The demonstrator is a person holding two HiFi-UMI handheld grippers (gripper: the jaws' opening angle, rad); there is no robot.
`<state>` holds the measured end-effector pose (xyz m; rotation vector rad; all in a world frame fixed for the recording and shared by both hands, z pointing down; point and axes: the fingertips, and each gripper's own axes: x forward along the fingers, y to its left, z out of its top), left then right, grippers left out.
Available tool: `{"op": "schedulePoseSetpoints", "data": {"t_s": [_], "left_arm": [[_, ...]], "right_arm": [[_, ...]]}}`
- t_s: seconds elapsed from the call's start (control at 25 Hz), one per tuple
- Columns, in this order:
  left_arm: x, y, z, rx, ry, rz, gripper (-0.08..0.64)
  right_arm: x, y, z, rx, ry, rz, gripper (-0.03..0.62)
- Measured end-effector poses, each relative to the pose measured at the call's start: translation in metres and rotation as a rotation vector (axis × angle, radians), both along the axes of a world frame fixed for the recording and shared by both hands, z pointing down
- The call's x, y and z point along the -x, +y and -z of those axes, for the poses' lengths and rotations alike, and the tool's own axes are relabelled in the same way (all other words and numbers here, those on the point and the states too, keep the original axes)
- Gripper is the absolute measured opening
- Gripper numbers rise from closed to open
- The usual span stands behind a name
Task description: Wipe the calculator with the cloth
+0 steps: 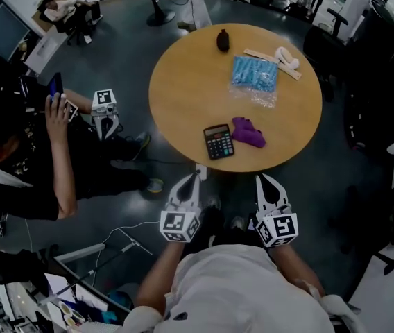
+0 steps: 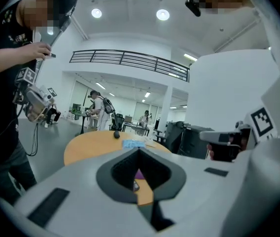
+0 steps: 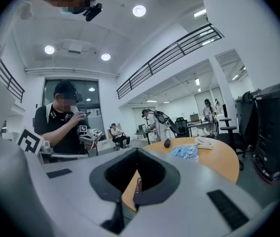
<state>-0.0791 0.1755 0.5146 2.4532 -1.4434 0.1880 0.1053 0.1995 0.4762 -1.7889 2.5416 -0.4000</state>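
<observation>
As I read it, stage: approach; wiping not begun, nothing picked up.
Calculator [image 1: 218,141]: flat on table [image 1: 183,96] near its front edge, keys up, just ahead of left gripper [image 1: 199,172].
Cloth [image 1: 248,132]: purple, crumpled, just right of calculator; touching its corner or not, I cannot tell.
Cloth handling: soft, light and limp, so I expect it to bunch and drag. I'd pinch a raised fold on top, not a flat hem.
Calculator handling: rigid, light, smooth plastic that likely slides on the wood when rubbed. I'd pin one end or a side edge, staying off keys and display.
Left gripper: jaws together, empty, short of the table edge, aimed near level at calculator.
Right gripper [image 1: 261,180]: jaws together, empty, also short of the edge, pointing roughly toward cloth.
Arms: both forearms reach forward from the torso, tools about parallel, marker cubes facing the head camera.
Next need: I must open the jaws before any grab.
Risk: unpinned calculator skates toward the edge.
Other: blue packet [image 1: 255,73] further back; bystander [image 1: 30,151] at left.
</observation>
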Motion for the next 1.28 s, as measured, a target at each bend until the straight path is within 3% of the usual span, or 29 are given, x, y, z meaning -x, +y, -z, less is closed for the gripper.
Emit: {"op": "schedulePoseSetpoints", "data": {"t_s": [0.28, 0.4, 0.6, 0.72, 0.84, 1.04, 1.28], "left_arm": [[-0.012, -0.077, -0.049, 0.027, -0.018, -0.169, 0.007], [-0.009, -0.111, -0.079, 0.078, -0.034, -0.230, 0.008], [0.004, -0.165, -0.141, 0.221, -0.167, -0.301, 0.012], [-0.005, -0.191, -0.170, 0.281, -0.241, -0.453, 0.099], [-0.011, -0.210, -0.203, 0.336, -0.309, -0.574, 0.121], [-0.021, -0.230, -0.245, 0.491, -0.320, -0.690, 0.127], [-0.040, -0.223, -0.274, 0.623, -0.272, -0.766, 0.153]], "right_arm": [[0.000, -0.048, -0.011, 0.004, -0.001, 0.001, 0.015], [0.005, -0.073, -0.017, 0.021, 0.004, -0.003, 0.015], [0.016, -0.112, -0.025, 0.063, 0.033, -0.012, 0.016], [0.018, -0.131, -0.027, 0.078, 0.029, -0.036, 0.015], [0.022, -0.140, -0.029, 0.097, 0.024, -0.036, 0.015], [0.026, -0.156, -0.044, 0.142, 0.009, -0.004, 0.016], [0.016, -0.174, -0.058, 0.182, 0.006, 0.056, 0.016]]}}
